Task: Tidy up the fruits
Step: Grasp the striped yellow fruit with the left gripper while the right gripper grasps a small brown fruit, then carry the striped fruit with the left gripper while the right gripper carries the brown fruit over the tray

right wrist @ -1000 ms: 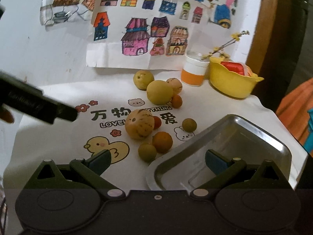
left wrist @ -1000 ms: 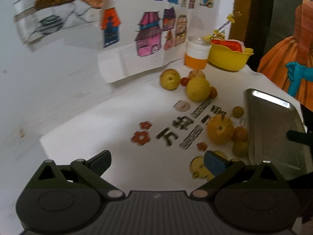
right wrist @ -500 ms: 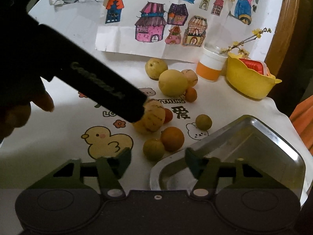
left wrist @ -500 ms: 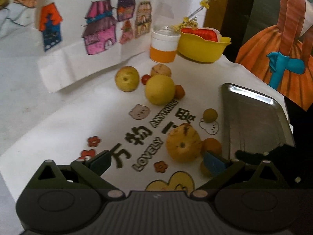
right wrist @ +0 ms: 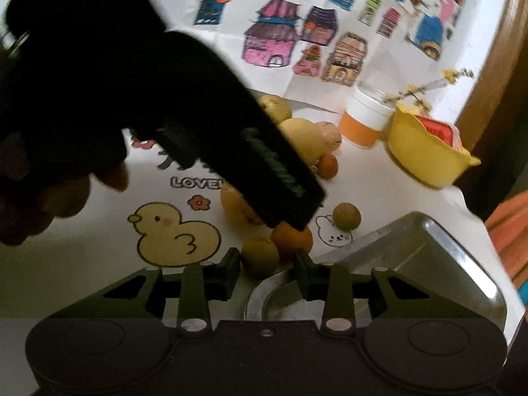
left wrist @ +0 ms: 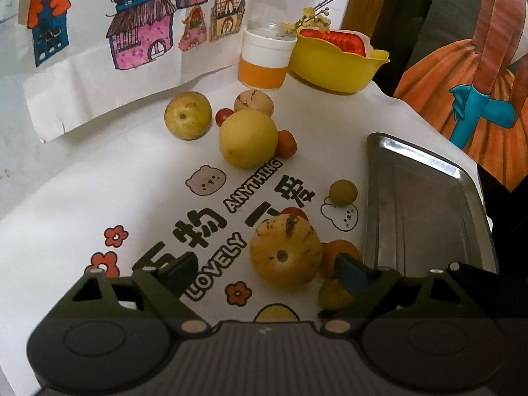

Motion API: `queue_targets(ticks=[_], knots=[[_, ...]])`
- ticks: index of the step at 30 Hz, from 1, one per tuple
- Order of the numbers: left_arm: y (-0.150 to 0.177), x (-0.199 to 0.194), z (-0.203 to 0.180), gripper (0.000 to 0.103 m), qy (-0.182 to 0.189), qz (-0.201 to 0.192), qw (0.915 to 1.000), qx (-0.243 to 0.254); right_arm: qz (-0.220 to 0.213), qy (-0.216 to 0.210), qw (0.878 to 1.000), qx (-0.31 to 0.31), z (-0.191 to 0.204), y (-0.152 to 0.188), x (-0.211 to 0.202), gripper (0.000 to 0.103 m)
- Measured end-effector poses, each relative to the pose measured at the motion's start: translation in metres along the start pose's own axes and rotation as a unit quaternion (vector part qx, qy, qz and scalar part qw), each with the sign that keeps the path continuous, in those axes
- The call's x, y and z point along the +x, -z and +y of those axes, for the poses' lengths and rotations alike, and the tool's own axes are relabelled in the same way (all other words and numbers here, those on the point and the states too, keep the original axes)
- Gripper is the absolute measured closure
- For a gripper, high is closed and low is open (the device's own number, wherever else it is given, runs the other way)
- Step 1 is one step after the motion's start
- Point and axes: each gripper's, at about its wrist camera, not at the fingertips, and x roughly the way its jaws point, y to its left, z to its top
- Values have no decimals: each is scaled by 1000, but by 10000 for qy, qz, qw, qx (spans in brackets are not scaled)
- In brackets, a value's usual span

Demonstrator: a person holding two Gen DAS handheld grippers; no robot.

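With jaws open, the left gripper frames the speckled round yellow fruit, judged firm, smooth and best gripped across its middle, while the right gripper stays half-open near the small olive-green fruit.

Ten fruits, one steel tray, one yellow bowl, one jar.
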Motion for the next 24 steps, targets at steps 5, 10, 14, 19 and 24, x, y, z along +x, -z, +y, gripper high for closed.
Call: queue_targets(ticks=[5, 10, 14, 19, 24], knots=[[-2, 6, 1, 21, 63, 56, 9999, -80, -45, 105, 9993, -347, 7, -3, 2, 68], [-4, 10, 3, 29, 190, 130, 9995, -227, -87, 160, 9988, -451, 10, -2, 3, 74], [-6, 10, 3, 39, 271, 122, 9992, -275, -122, 153, 9987, -464, 10, -1, 4, 75], [-7, 9, 5, 50, 415, 111, 9984, -368, -147, 111, 9990, -404, 9, 1, 3, 76], [-4, 7, 5, 51, 389, 85, 9985, -382, -186, 11, 9992, -342, 10, 3, -1, 76]])
